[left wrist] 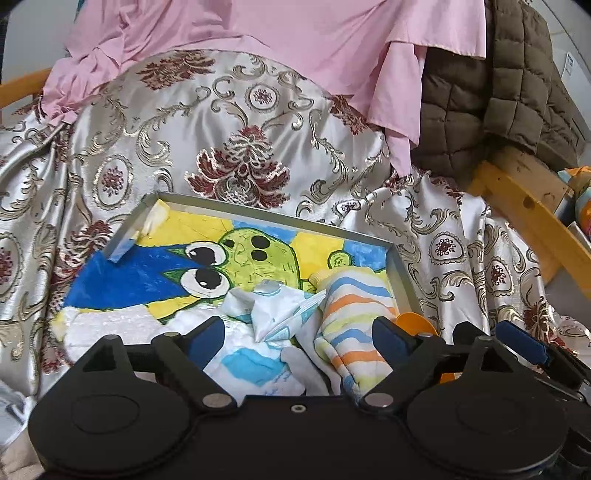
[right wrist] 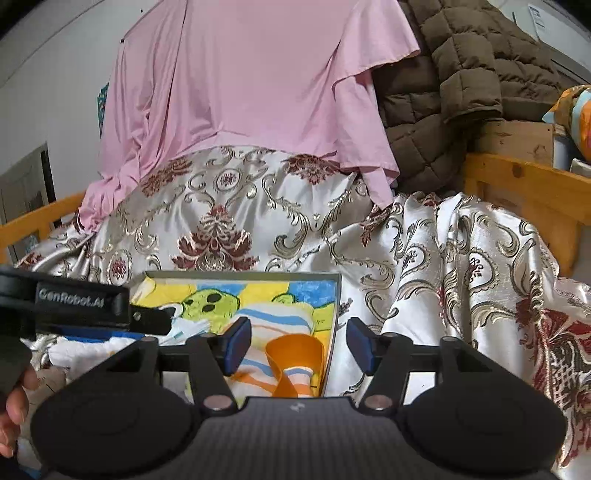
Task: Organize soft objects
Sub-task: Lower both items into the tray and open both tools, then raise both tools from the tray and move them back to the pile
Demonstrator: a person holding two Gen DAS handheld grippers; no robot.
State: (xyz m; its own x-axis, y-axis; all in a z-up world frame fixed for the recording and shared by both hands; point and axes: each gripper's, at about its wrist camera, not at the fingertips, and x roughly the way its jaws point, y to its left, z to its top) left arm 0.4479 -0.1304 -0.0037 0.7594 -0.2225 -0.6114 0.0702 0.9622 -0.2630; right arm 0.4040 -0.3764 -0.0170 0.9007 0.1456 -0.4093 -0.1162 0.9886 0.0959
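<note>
Left gripper [left wrist: 299, 334] open, right gripper [right wrist: 299, 345] open, striped towel [left wrist: 354, 314] rumpled in tray [left wrist: 400, 280].

striped towel [left wrist: 354, 317] and crumpled white cloths [left wrist: 266, 314] lie in the shallow tray [left wrist: 400, 284] (cartoon-lined).

Reads "GenRobot.AI" in pale letters on the black side of the left gripper [right wrist: 83, 301], at the left edge of the right wrist view. Shows a small pale emblem, shape unclear, on the grey body of the right gripper [right wrist: 297, 341], near and centre. Bears faint print, too small to read, on the white label [right wrist: 537, 18] far right on the wall, and likewise on the white label [left wrist: 570, 64] at the far right edge of the left wrist view. Carries blue markings, illegible, on the crumpled white packet [left wrist: 273, 314] in the tray [left wrist: 400, 280].
</note>
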